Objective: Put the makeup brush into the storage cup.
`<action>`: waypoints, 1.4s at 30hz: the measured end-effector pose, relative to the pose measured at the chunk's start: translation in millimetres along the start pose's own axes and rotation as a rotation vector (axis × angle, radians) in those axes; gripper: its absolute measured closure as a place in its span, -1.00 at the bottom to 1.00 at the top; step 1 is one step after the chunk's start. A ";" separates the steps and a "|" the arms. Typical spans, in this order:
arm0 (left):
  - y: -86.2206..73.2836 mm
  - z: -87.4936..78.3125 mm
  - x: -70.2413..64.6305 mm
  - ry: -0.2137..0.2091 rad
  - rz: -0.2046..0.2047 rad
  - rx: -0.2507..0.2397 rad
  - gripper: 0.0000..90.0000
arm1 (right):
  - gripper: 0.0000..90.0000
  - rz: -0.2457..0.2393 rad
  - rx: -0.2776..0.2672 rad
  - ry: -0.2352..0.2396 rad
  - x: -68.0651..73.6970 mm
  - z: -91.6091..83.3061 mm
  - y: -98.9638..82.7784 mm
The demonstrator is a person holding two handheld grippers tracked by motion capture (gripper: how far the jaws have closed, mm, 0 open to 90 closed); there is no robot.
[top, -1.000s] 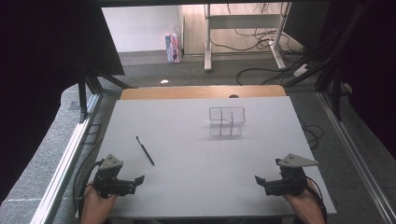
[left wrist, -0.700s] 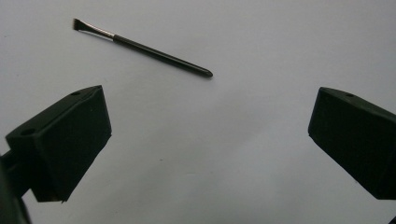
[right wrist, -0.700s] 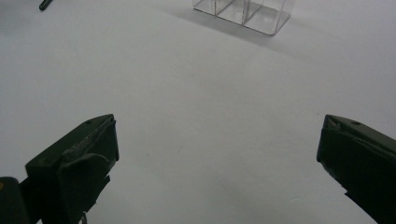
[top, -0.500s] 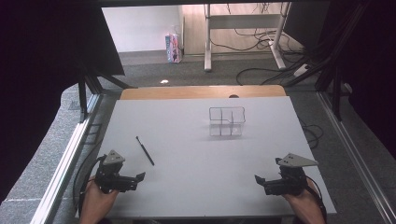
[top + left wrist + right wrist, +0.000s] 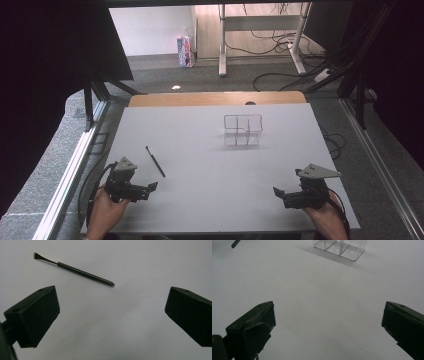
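Note:
A thin black brush point(image 5: 155, 161) lies on the white table point(image 5: 210, 165), left of centre; in the left gripper view the brush point(image 5: 75, 270) has its bristles at upper left. My left gripper point(image 5: 151, 188) is open just short of it, nothing between its jaws point(image 5: 112, 315). A clear divided box point(image 5: 242, 130) stands upright toward the back middle, and the same box point(image 5: 339, 247) shows at the top of the right gripper view. My right gripper point(image 5: 277, 192) is open near the front right, over bare table point(image 5: 329, 325).
The table's wooden far edge point(image 5: 215, 98) borders a carpeted floor with cables. Metal rails point(image 5: 75, 165) run along both sides. The handle end of the brush point(image 5: 235, 243) shows at the top left of the right gripper view.
My left gripper has crept forward toward the brush. The right gripper, the brush and the box have stayed put.

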State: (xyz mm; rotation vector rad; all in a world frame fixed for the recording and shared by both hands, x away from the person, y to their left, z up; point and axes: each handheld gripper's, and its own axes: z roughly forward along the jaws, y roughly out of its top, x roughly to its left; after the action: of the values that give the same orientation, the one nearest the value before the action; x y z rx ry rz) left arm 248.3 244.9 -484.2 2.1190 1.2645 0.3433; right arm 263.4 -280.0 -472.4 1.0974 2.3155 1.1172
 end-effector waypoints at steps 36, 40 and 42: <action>38.8 34.3 34.4 0.049 -0.033 0.154 -1.00 | -1.00 -0.009 0.096 -0.007 0.7 7.8 -3.1; 41.6 37.5 40.3 0.050 -0.053 0.169 -1.00 | -1.00 -0.010 0.101 -0.006 0.4 8.1 -3.3; 43.2 39.4 43.1 0.049 -0.060 0.177 -1.00 | -1.00 -0.005 0.102 -0.005 0.2 8.0 -3.4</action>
State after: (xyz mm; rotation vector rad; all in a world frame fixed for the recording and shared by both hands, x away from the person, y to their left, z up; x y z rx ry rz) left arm 320.3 252.2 -490.7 2.2259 1.4297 0.2671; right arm 266.3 -277.1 -480.1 1.1283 2.3935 1.0033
